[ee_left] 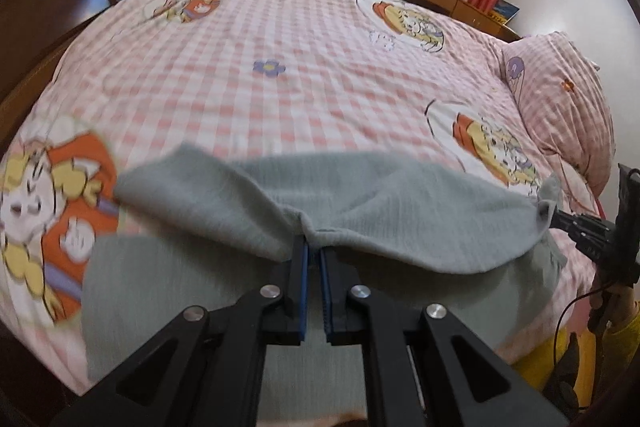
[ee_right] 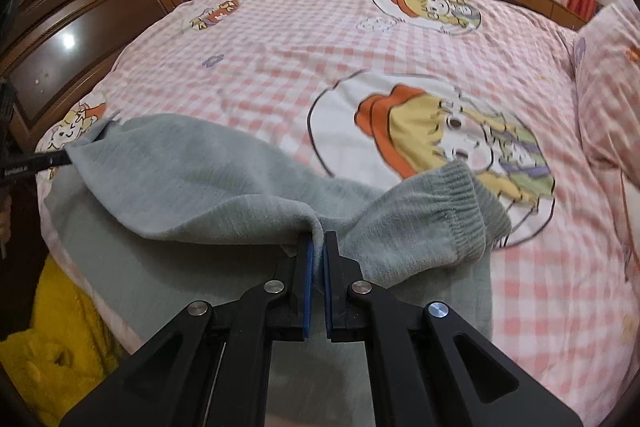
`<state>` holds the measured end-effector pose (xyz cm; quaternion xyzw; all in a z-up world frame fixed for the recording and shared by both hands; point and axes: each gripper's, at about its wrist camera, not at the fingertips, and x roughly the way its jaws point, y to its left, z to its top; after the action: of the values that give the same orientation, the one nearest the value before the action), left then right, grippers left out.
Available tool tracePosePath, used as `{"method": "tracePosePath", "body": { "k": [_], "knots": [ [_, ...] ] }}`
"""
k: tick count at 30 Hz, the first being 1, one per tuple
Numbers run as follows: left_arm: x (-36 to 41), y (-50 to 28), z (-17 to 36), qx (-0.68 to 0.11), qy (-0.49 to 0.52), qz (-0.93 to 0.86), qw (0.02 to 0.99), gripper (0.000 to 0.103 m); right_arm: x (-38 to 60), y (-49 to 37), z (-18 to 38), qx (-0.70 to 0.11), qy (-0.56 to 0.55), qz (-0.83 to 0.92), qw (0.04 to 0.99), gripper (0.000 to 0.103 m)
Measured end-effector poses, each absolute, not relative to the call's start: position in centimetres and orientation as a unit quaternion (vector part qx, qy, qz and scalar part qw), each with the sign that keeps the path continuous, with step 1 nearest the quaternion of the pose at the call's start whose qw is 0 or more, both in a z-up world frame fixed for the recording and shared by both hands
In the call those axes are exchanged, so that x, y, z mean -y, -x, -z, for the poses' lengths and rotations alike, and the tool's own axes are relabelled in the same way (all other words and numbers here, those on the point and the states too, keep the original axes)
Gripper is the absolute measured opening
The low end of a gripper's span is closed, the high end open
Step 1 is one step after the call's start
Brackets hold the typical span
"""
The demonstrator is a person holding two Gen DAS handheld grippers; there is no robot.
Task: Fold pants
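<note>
Grey fleece pants (ee_left: 400,211) lie low in both frames on the bed (ee_left: 280,87), a raised fold pinched in each gripper. The left gripper (ee_left: 314,247) and right gripper (ee_right: 319,247) both have jaws clamped on the cloth. To my eye, they should carry it level, edges matched. Pink checked quilt; dark wooden wardrobe (ee_right: 100,7) upper left.

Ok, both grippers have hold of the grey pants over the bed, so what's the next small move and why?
Probably carry the held edge forward and lower it onto the rest. The left gripper and right gripper are each shut on a pinch of the grey pants, that edge hangs lifted, and more of the garment lies flat beneath on the checked bedspread.
</note>
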<state>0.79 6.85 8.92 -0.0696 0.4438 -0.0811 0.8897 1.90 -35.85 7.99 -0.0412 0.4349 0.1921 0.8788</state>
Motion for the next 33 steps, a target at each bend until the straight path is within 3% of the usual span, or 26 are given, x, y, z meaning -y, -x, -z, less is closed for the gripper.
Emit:
{"method": "tracePosePath", "body": {
  "k": [9, 15, 17, 19, 20, 23, 25, 30, 33],
  "knots": [
    [-7.6, 2.7, -5.9, -0.470, 0.100, 0.073, 0.874, 0.005, 36.4, -0.3, -5.2, -0.465, 0.016, -0.169, 0.869, 0.005],
    [-7.6, 3.2, -4.5, -0.492, 0.124, 0.069, 0.859, 0.005, 37.4, 0.3, -3.0, -0.504, -0.044, -0.136, 0.852, 0.021],
    [-7.7, 3.3, -4.3, -0.495, 0.133, 0.065, 0.856, 0.010, 37.9, 0.7, -2.9, -0.504, -0.069, -0.134, 0.850, 0.029],
    [-7.7, 3.4, -4.2, -0.499, 0.138, 0.059, 0.854, 0.033, 38.3, 1.2, -3.0, -0.508, -0.085, -0.126, 0.848, 0.034],
    [-7.7, 3.4, -4.2, -0.500, 0.140, 0.056, 0.853, 0.037, 38.5, 1.5, -3.1, -0.510, -0.091, -0.117, 0.847, 0.034],
    [-7.5, 3.4, -4.3, -0.501, 0.147, 0.061, 0.851, 0.040, 39.5, 2.4, -3.7, -0.512, -0.109, -0.096, 0.847, 0.036],
    [-7.4, 3.4, -4.4, -0.498, 0.161, 0.063, 0.850, 0.048, 40.3, 2.9, -4.6, -0.506, -0.119, -0.080, 0.850, 0.044],
    [-7.1, 3.0, -4.7, -0.490, 0.177, 0.069, 0.851, 0.051, 41.9, 2.9, -6.6, -0.490, -0.157, -0.039, 0.857, 0.054],
    [-7.4, 2.3, -4.6, -0.486, 0.196, 0.061, 0.850, 0.052, 42.1, 1.7, -7.3, -0.491, -0.200, -0.033, 0.847, 0.054]
  ]
}}
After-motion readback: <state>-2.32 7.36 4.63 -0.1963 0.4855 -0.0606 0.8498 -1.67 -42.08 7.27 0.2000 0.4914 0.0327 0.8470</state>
